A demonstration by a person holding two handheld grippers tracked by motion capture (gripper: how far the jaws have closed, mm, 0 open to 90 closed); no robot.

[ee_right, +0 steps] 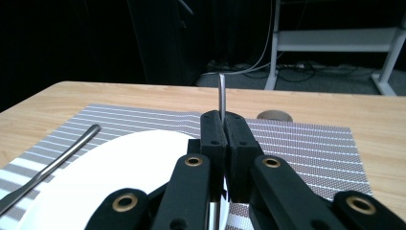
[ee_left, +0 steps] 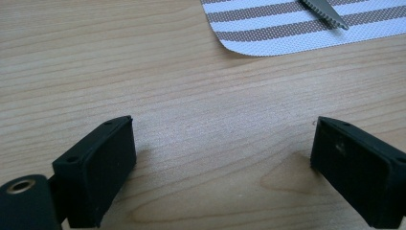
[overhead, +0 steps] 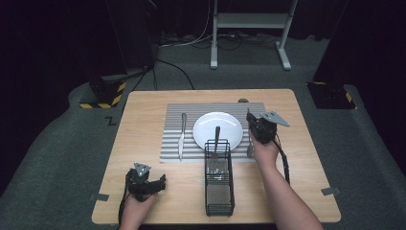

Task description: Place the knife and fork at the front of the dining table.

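The right gripper [overhead: 252, 125] has its jaws pressed together on a thin metal utensil [ee_right: 221, 93], probably a fork or spoon, whose handle stands up between the pads in the right gripper view and whose lower end hangs toward the mat in the high view. The left gripper [overhead: 152, 186] rests at about seven o'clock on the table, jaws spread wide over bare wood with nothing between them.

Working down by size: the wooden table [overhead: 143, 124] carries a striped placemat [overhead: 174, 115] at its middle. On the mat sits a white plate [overhead: 210, 125], and a knife [overhead: 182, 135] lies at nine o'clock from it. A black wire caddy [overhead: 219, 179] stands at six o'clock from the plate, with one more utensil [overhead: 217, 139] leaning out of it over the plate's rim.

The held piece hangs at three o'clock from the plate, just off its rim. This looks like a place setting in progress, so the step is likely to lay the piece flat on the mat there. To do it well, lower until the hanging end touches the mat, then tip the handle down so it lies parallel to the knife, clear of the plate's edge. Let go only once the whole length rests on the mat, and lift straight away so it stays put.
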